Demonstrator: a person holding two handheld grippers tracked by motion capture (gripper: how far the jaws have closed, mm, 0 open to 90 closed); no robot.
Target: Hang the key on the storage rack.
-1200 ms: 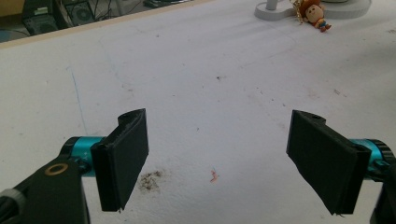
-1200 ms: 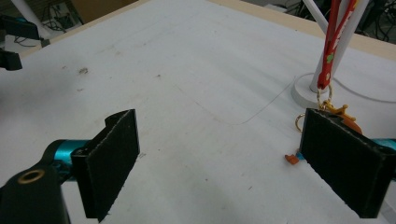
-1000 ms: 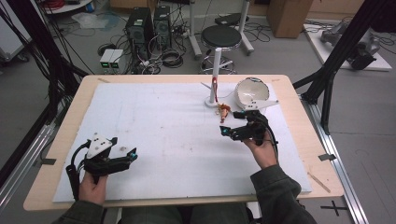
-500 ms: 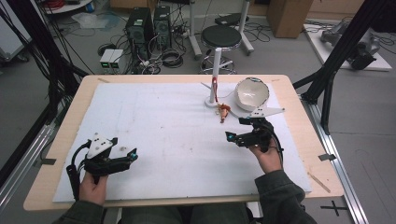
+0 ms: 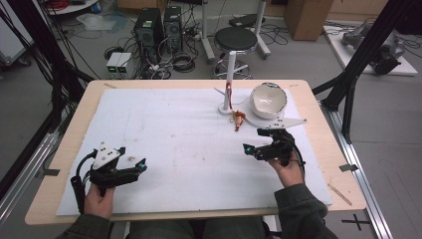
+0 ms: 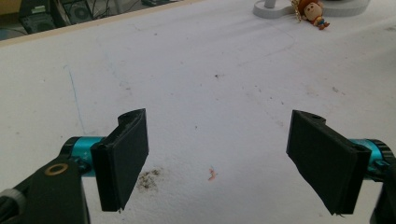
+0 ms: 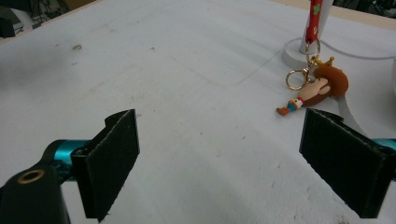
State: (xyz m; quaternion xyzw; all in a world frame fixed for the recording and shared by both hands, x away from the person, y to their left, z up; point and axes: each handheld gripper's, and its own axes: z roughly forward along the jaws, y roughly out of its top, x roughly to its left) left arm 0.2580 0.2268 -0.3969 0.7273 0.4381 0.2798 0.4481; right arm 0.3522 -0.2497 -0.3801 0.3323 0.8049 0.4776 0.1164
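Observation:
A small doll keychain [image 5: 239,120] with brown hair lies on the white mat [image 5: 189,149], clipped to a red strap [image 7: 314,18] that hangs on a white post stand [image 5: 228,94]. From the right gripper view, the doll [image 7: 319,88] lies ahead and to the right, beyond the jaws. My right gripper [image 5: 249,149] [image 7: 224,163] is open and empty, a little nearer than the doll. At the near left, my left gripper [image 5: 140,168] [image 6: 224,163] hovers open over bare mat, with the doll [image 6: 314,10] far off.
A white bowl [image 5: 268,100] sits just right of the stand, with a flat white strip [image 5: 278,122] lying in front of it. The mat covers most of the wooden table [image 5: 64,149]. A stool [image 5: 235,39] and computer cases [image 5: 157,27] stand on the floor beyond.
My right gripper has drawn back from the doll toward the near edge, still open. The left gripper has stayed put.

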